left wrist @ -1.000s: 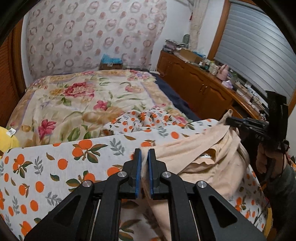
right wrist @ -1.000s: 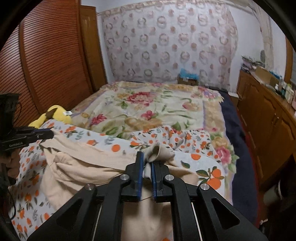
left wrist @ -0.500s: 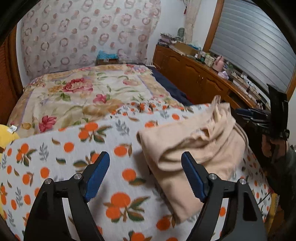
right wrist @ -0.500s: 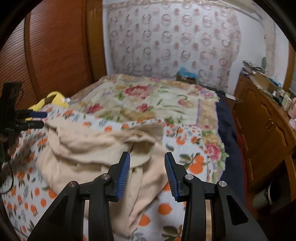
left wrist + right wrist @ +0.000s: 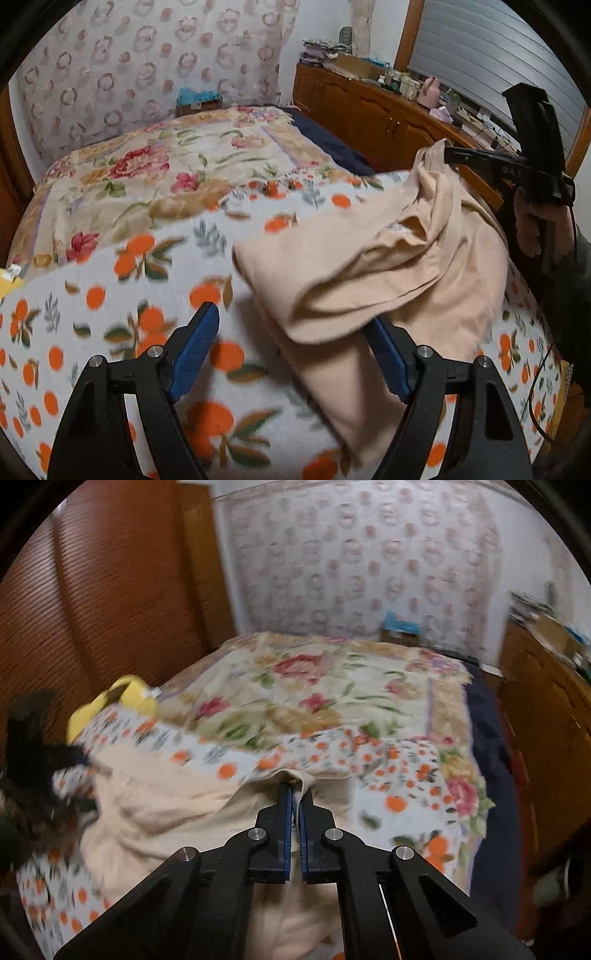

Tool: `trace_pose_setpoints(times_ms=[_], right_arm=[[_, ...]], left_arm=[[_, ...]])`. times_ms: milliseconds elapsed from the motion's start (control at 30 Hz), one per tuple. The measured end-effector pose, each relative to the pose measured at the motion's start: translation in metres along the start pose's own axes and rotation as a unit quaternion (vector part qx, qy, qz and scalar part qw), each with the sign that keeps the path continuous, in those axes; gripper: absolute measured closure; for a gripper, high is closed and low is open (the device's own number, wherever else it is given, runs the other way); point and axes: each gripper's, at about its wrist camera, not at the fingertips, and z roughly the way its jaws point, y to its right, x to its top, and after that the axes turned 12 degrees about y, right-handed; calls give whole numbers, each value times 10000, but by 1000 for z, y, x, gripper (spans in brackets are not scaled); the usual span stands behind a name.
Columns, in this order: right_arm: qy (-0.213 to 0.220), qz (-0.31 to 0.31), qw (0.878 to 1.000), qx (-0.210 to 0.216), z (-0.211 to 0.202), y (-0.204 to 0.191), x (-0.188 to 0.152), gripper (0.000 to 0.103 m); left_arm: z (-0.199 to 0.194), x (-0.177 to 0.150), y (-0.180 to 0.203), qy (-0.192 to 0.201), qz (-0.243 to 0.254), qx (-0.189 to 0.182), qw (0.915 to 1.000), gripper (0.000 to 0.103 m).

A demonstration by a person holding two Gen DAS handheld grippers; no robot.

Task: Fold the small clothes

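Observation:
A beige garment [image 5: 373, 266] lies bunched and partly folded on the orange-print blanket [image 5: 122, 291] at the foot of the bed. My left gripper [image 5: 291, 343] is open, its jaws wide apart around the garment's near folded edge, gripping nothing. My right gripper [image 5: 295, 794] is shut on a raised edge of the beige garment [image 5: 177, 812]. In the left wrist view the right gripper [image 5: 448, 154] pinches the cloth's far right corner and lifts it. The left gripper [image 5: 55, 757] shows blurred at the left of the right wrist view.
A floral quilt [image 5: 177, 166] covers the far bed. A yellow plush toy [image 5: 110, 705] lies at the left bed edge by the wooden wardrobe [image 5: 92, 590]. A wooden sideboard [image 5: 373, 110] with clutter runs along the right wall. A small box [image 5: 197, 101] sits against the far wall.
A second ago both grippers were shut on the garment, then both opened. Now the right gripper has shut on a garment edge and lifts it; the left stays open, closer to the fold.

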Motion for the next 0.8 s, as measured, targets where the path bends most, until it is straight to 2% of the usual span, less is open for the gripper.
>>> trace_pose_setpoints(times_ms=[100, 233, 300, 367, 400, 433, 533, 633, 800], right_arm=[[55, 377, 9982, -459, 0, 18, 6, 100], [2, 407, 9970, -659, -2, 17, 6, 99], [7, 264, 9970, -733, -8, 12, 6, 90], [-6, 105, 9958, -908, -9, -2, 7, 74], [5, 37, 9950, -994, -14, -8, 6, 62], [31, -25, 9947, -1030, -20, -15, 5, 58], [2, -143, 9953, -954, -33, -26, 1, 58], [-93, 3, 9984, -550, -46, -34, -11, 58], [-530, 204, 9982, -186, -61, -47, -43, 58]], left_arm=[[6, 14, -8, 239, -67, 308, 9992, 23], [10, 31, -27, 490, -228, 1004, 9935, 23], [9, 35, -37, 573, -310, 1246, 9901, 23], [10, 35, -47, 571, -352, 1408, 9878, 23], [9, 33, -50, 562, -388, 1402, 9878, 23], [7, 31, -52, 553, -427, 1335, 9886, 23], [1, 24, -49, 531, -403, 1230, 9902, 23], [-7, 17, -38, 484, -348, 1060, 9926, 23], [-17, 3, -17, 306, -268, 649, 9971, 23]])
